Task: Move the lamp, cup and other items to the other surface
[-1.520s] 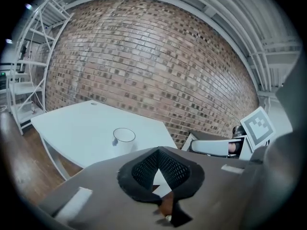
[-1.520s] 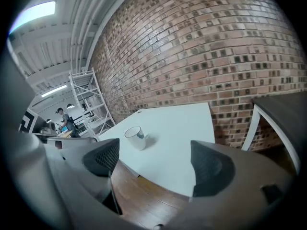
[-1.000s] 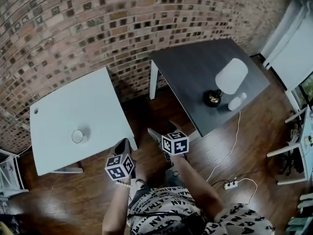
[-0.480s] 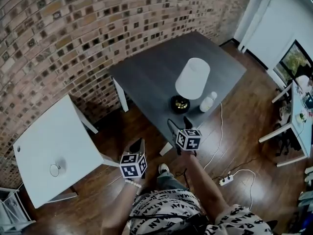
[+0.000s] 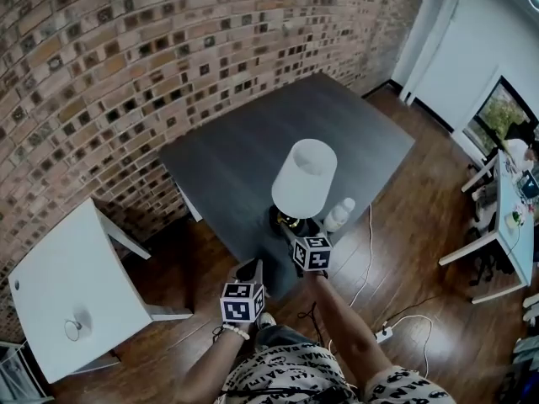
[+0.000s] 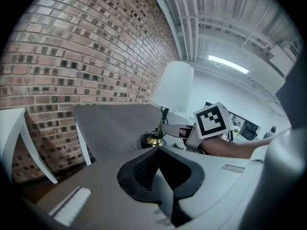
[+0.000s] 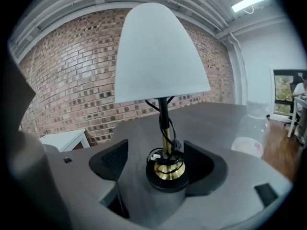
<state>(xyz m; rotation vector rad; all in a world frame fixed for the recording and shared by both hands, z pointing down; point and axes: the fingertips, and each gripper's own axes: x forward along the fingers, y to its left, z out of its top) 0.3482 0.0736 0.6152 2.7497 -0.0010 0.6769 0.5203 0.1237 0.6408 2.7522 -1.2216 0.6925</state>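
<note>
Dark tabletop fills the centre, a white tabletop at 8 o'clock. Lamp stands near the dark one's 5 o'clock edge, its base inside the right tool, spread though lately narrowing; left tool is pressed together, empty; cup sits on the white one

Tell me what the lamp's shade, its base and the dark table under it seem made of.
Lamp shade: matte white, smooth and without sheen; fabric or frosted plastic, I can't tell which.
Lamp base: black ring round a polished brass-coloured collar that glints, likely metal.
Dark table: charcoal top with faint streaky grain, probably wood veneer or laminate.
</note>
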